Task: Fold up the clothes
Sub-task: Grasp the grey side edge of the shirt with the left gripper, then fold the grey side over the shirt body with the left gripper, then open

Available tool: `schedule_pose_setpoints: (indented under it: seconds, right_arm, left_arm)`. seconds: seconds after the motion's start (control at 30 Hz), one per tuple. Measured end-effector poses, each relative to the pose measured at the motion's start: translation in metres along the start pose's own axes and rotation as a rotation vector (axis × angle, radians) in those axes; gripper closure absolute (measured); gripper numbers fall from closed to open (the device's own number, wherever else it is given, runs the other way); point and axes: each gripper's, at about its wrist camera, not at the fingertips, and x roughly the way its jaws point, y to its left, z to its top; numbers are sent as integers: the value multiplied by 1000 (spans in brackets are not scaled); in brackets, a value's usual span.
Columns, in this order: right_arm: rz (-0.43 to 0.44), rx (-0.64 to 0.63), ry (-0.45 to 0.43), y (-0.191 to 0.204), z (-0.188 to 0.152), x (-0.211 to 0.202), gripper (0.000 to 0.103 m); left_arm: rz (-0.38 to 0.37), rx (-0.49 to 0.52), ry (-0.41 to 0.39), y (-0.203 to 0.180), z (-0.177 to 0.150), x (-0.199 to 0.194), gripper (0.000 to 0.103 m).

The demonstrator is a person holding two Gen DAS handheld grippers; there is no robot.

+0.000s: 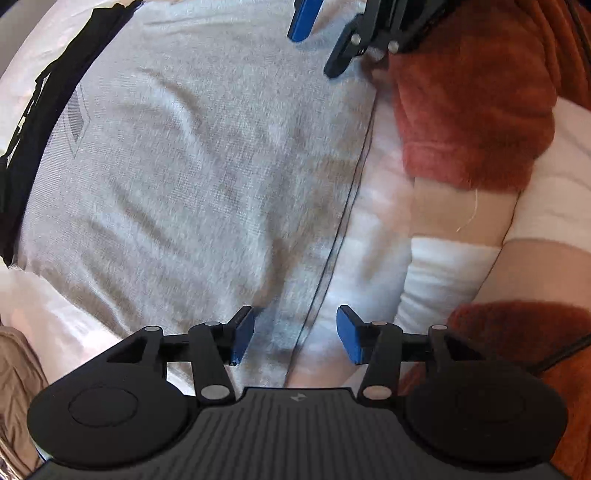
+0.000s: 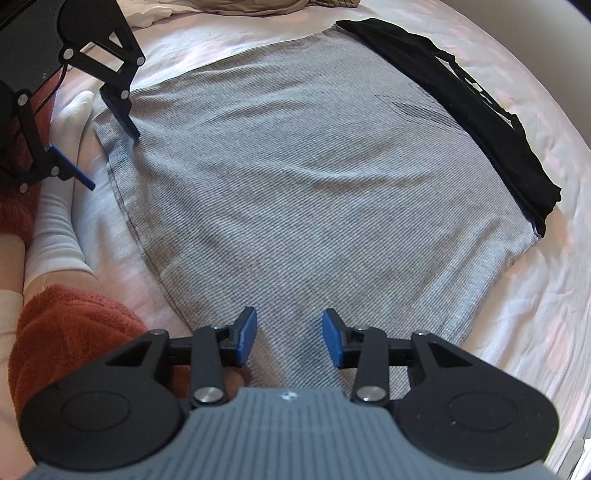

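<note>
A grey ribbed garment (image 2: pixel 295 166) lies spread flat on the white bed sheet (image 2: pixel 517 314); the left wrist view shows it too (image 1: pixel 184 166). My left gripper (image 1: pixel 295 334) points straight down over the garment's hemmed side edge, jaws open, one finger over the cloth and the other over the sheet. In the right wrist view the left gripper (image 2: pixel 110 158) stands at the garment's far left corner. My right gripper (image 2: pixel 290 338) hovers open over the near end of the same edge, nothing pinched. The left wrist view catches it (image 1: pixel 321 40) at the top.
A folded black garment (image 2: pixel 480 110) lies along the grey one's far side, its black strip (image 1: pixel 37 110) at the left. A person's white sock (image 2: pixel 55 214) and orange fleece trouser legs (image 2: pixel 66 325) rest on the bed beside the hemmed edge. Beige cloth (image 2: pixel 251 5) lies beyond.
</note>
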Motion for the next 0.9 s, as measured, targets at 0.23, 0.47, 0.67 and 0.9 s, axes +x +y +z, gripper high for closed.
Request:
schedule_pose_setpoints:
  seconds: [0.23,0.47,0.67,0.9]
  right_arm:
    - [-1,0,2,0,1,1,60]
    - [-12,-2,-2,1,1,1,60]
    - [-5,8,-30,0,0,-1,60]
    - [33,-14,-114,5,1,-16,39]
  left_arm:
    - [-48,-17,51,14,-12,18,62]
    - [-71,23,100,29,-12,31,65]
    - [-18,-140,46,48,-10,22,100]
    - [-18,-338,-124,78,-31,-8,101]
